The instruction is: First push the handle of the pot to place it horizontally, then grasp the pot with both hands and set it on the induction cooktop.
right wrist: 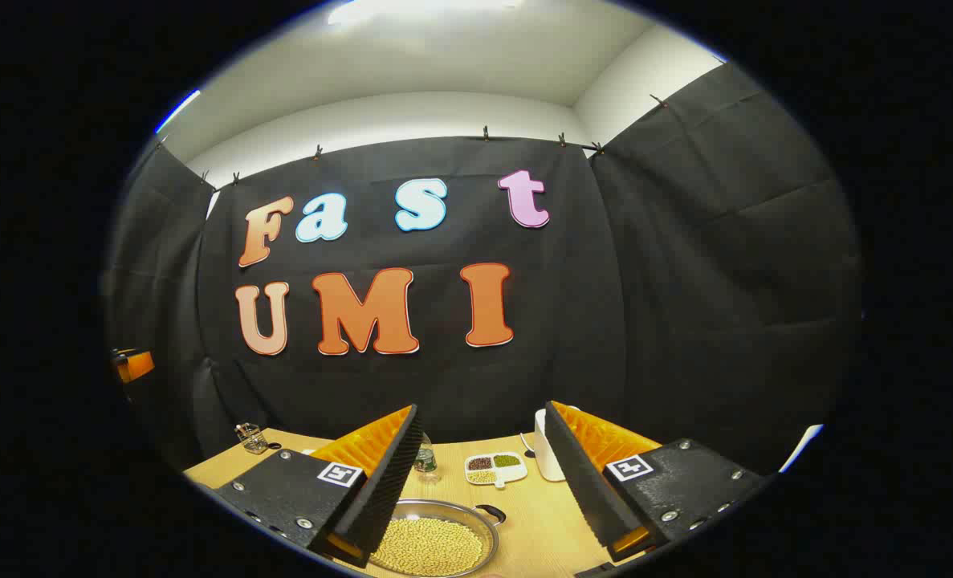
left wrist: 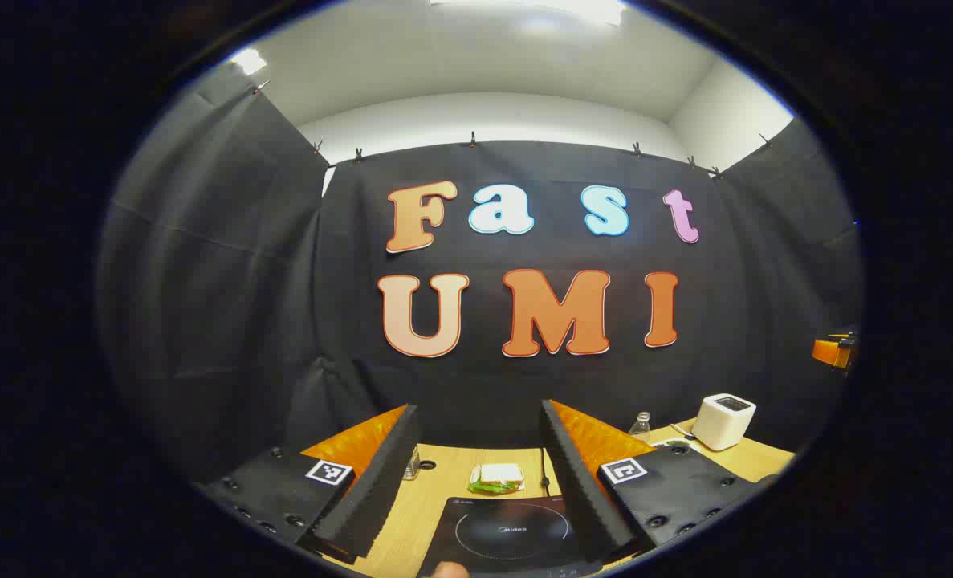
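The pot (right wrist: 434, 543), filled with beans, is being viewed just below the right gripper (right wrist: 480, 474), spread and empty; likely heavy and spill-prone, so its handle (right wrist: 490, 511) is best nudged gently. The left gripper (left wrist: 476, 474) is being held agape above the induction cooktop (left wrist: 508, 539).

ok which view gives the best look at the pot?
Right gripper view: the pot, full of yellow beans, sits between that gripper's open fingers, a dark handle at its rim. Left gripper view looks at the induction cooktop instead.
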### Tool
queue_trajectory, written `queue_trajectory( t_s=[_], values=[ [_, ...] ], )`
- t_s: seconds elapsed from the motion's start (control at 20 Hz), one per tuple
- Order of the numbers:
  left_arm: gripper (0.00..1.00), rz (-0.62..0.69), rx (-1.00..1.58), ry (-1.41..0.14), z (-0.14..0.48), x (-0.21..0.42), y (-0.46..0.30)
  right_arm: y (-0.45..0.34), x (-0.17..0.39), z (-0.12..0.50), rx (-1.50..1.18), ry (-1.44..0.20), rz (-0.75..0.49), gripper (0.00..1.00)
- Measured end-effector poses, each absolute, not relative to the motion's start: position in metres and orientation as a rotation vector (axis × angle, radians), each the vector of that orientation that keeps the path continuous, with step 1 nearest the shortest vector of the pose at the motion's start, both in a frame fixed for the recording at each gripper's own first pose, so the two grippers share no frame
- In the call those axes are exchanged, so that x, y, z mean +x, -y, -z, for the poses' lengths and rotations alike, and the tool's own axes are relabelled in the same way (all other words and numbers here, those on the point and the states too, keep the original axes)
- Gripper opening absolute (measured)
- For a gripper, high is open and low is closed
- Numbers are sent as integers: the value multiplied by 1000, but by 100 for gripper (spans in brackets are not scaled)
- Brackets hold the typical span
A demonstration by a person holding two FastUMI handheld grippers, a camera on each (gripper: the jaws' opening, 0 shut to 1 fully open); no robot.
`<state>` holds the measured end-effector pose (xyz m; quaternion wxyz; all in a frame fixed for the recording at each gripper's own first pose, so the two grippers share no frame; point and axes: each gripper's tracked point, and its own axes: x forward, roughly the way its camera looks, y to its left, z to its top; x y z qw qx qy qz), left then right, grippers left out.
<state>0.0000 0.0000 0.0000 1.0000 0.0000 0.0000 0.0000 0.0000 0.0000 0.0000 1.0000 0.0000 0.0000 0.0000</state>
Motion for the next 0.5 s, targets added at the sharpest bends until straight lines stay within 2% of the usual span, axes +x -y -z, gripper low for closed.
queue_trajectory(
  t_s=[0.5],
  values=[
    [97,23,0,1,-6,1,11,4,3,2,6,-2,-5,95]
  ],
)
